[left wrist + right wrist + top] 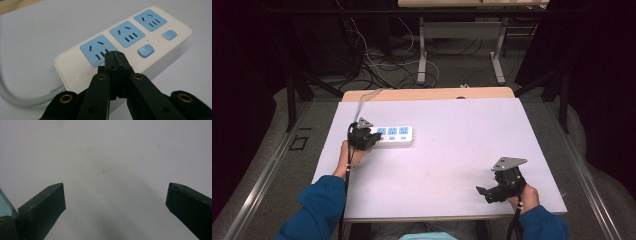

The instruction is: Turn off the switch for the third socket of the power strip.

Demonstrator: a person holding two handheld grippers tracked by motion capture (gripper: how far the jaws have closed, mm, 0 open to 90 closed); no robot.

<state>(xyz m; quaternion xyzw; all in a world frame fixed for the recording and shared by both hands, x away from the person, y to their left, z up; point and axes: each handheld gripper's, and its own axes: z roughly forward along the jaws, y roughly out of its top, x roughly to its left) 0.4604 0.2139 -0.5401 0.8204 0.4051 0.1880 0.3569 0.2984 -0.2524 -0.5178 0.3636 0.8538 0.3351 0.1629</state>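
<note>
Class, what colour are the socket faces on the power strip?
Light blue, on a white power strip; clearest in the left gripper view.

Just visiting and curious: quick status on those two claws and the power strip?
Left gripper shut, tips at the power strip's nearest blue socket. Right gripper open, over bare table, holding nothing. Nothing in the way.

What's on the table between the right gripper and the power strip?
Nothing: in the high view, bare white tabletop separates the right gripper from the power strip.
</note>
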